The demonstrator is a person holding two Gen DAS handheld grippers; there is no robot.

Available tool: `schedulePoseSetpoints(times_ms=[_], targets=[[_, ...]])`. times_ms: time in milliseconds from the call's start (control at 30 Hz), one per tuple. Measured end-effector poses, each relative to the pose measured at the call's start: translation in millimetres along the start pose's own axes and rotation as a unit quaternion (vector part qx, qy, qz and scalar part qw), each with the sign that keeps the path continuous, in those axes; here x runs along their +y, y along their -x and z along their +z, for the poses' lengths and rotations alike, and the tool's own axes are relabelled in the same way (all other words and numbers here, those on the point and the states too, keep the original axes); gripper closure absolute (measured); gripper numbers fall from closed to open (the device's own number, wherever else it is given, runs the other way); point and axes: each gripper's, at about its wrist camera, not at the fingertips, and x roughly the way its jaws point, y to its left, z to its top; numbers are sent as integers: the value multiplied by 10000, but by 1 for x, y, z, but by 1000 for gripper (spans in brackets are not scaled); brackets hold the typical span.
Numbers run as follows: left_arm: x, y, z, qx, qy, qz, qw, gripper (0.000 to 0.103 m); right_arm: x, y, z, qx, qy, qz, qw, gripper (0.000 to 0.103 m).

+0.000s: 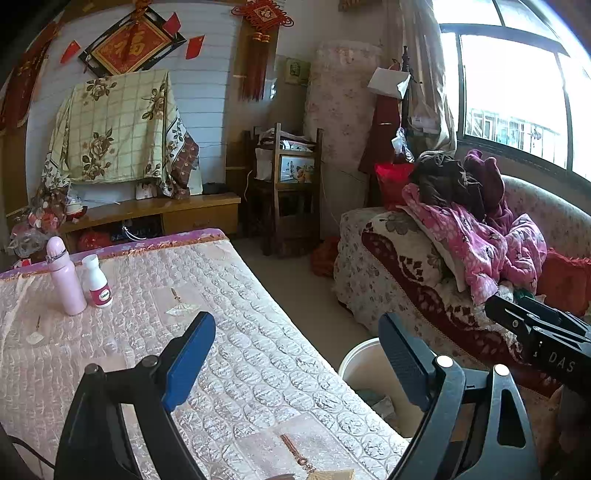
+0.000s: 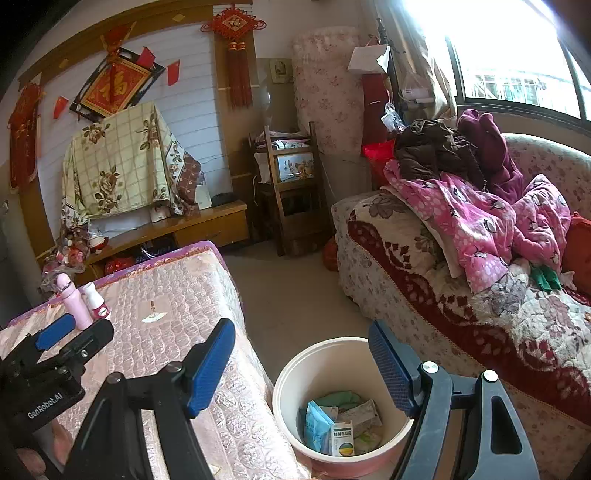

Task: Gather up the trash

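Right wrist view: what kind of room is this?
Most likely a lived-in home living room. A sofa heaped with clothes sits under a window, red New Year decorations hang on the wall, and a low table under a quilted cover stands beside a trash bucket.

White bin (image 2: 341,402) upright on floor beside table, holding blue packet (image 2: 316,424), small box (image 2: 341,438), crumpled wrappers (image 2: 364,413)

two bottles stand near the far left corner of the table (image 2: 207,295): one pink bottle (image 2: 75,304), one white bottle (image 2: 96,301). one bucket (image 2: 288,384) holds several wrappers and one small box (image 2: 341,437).
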Motion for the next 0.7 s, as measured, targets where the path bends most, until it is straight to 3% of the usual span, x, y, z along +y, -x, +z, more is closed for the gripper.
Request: schedulePoseSetpoints(times_ms=[700], targets=[[-1,-2,-3,28,17,39,10000,13,5,-6,3,71,41,19,10000,25]])
